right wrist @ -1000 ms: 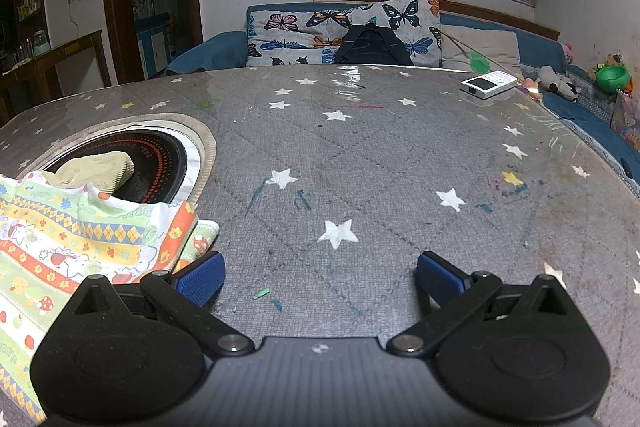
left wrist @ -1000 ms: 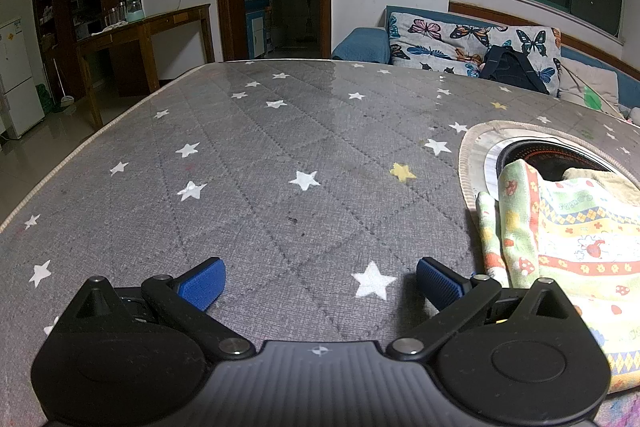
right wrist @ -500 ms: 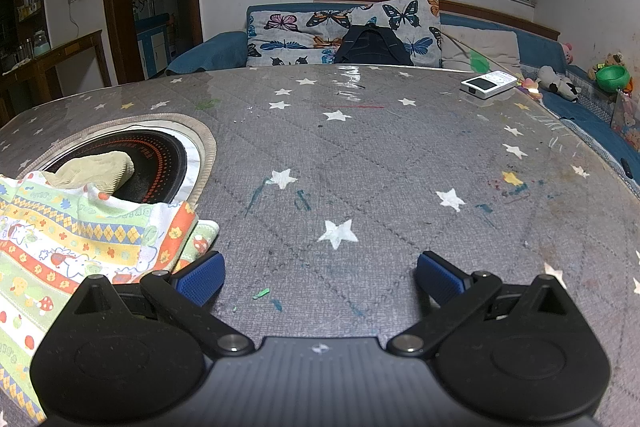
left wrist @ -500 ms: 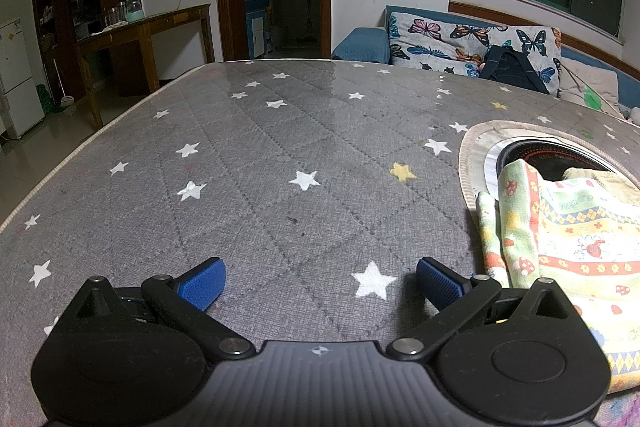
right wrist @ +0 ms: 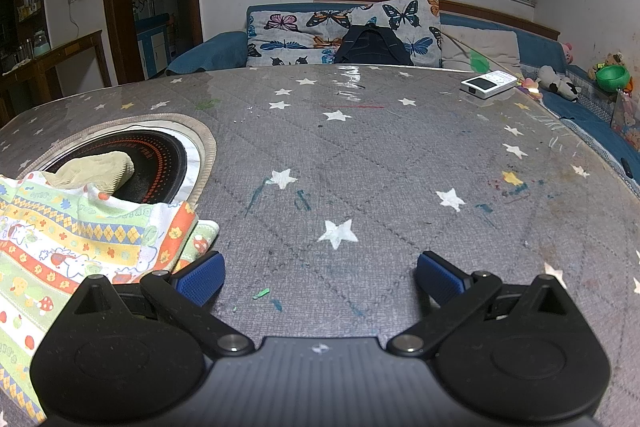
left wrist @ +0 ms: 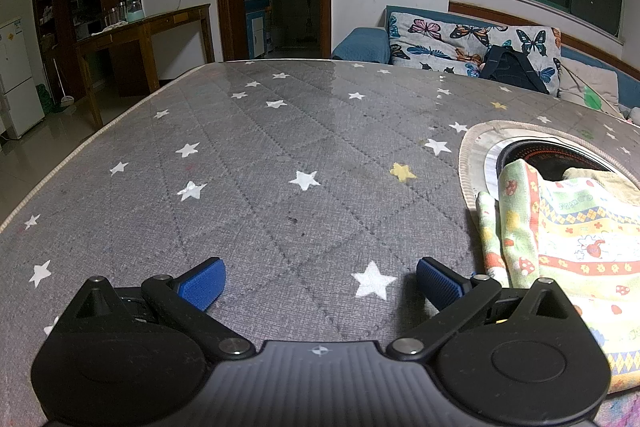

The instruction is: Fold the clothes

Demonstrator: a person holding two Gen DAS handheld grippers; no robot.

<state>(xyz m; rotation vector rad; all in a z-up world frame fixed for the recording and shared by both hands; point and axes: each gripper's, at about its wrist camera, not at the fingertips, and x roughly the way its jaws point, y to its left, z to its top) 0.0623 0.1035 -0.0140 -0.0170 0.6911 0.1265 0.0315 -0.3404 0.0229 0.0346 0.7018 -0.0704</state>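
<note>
A colourful patterned garment (left wrist: 568, 247) with stripes and mushrooms lies on the grey star-print table, at the right edge of the left wrist view. It also shows at the left of the right wrist view (right wrist: 68, 239). My left gripper (left wrist: 320, 285) is open and empty, just left of the garment. My right gripper (right wrist: 320, 277) is open and empty, just right of the garment, its left pad (right wrist: 200, 277) close to the cloth's edge. A beige cloth (right wrist: 96, 169) lies behind the garment.
A round black hotplate (right wrist: 160, 163) is set in the table under the beige cloth. A white device (right wrist: 488, 83) lies at the table's far right. A sofa with butterfly cushions (right wrist: 340, 31) and a dark bag (right wrist: 372, 47) stands behind the table.
</note>
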